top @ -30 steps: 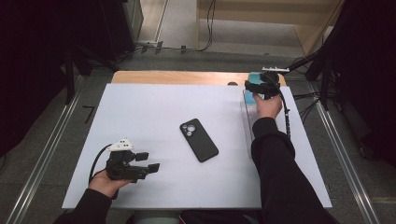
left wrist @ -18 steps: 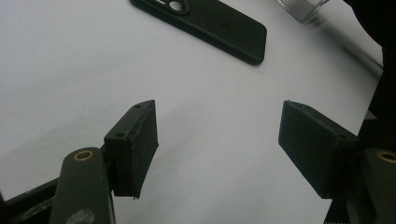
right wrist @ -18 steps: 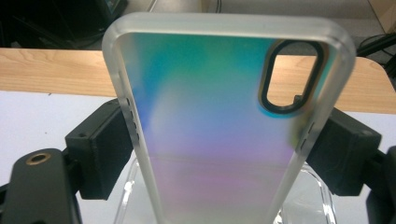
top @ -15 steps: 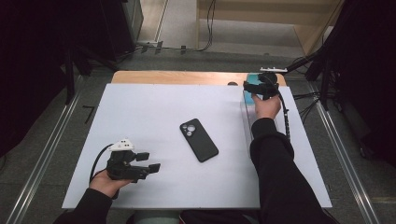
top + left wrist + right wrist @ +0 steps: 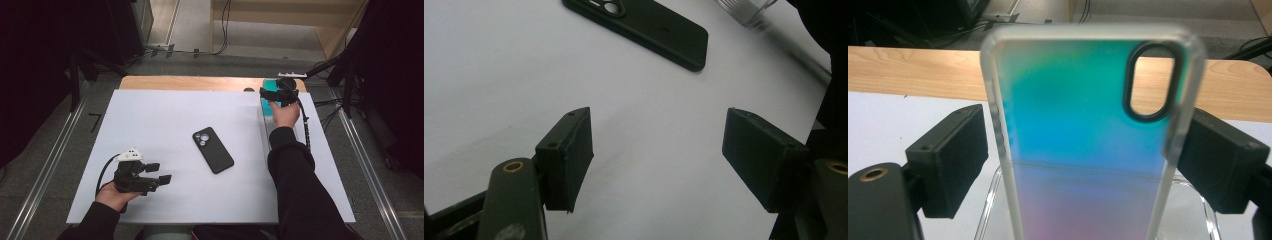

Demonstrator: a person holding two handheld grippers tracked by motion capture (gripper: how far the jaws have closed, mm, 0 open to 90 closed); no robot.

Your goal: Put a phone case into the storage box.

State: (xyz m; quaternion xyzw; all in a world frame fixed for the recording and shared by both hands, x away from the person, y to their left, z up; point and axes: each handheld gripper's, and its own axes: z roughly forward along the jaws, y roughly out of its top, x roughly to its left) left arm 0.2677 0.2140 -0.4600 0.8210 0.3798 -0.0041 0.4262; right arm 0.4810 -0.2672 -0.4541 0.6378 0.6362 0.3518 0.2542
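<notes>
An iridescent teal-to-pink phone case [image 5: 1073, 125] with a clear rim stands upright between the jaws of my right gripper [image 5: 1083, 155]. Both pads lie against its side edges, and the jaws have just been opening a little. In the high view that right gripper [image 5: 266, 95] sits at the far right of the board with the teal phone case [image 5: 269, 84] in it. A black phone [image 5: 213, 150] lies camera side up in the middle of the board, also seen as the black phone [image 5: 649, 20]. My left gripper [image 5: 161, 173] rests near the front left, open and empty, left gripper [image 5: 659, 150].
A clear plastic rack [image 5: 263, 127] runs along the board's right side under the right hand; its rim [image 5: 1205, 210] shows below the case. The white board [image 5: 150, 120] lies on a wooden table [image 5: 190, 82]. Cables trail off the far right.
</notes>
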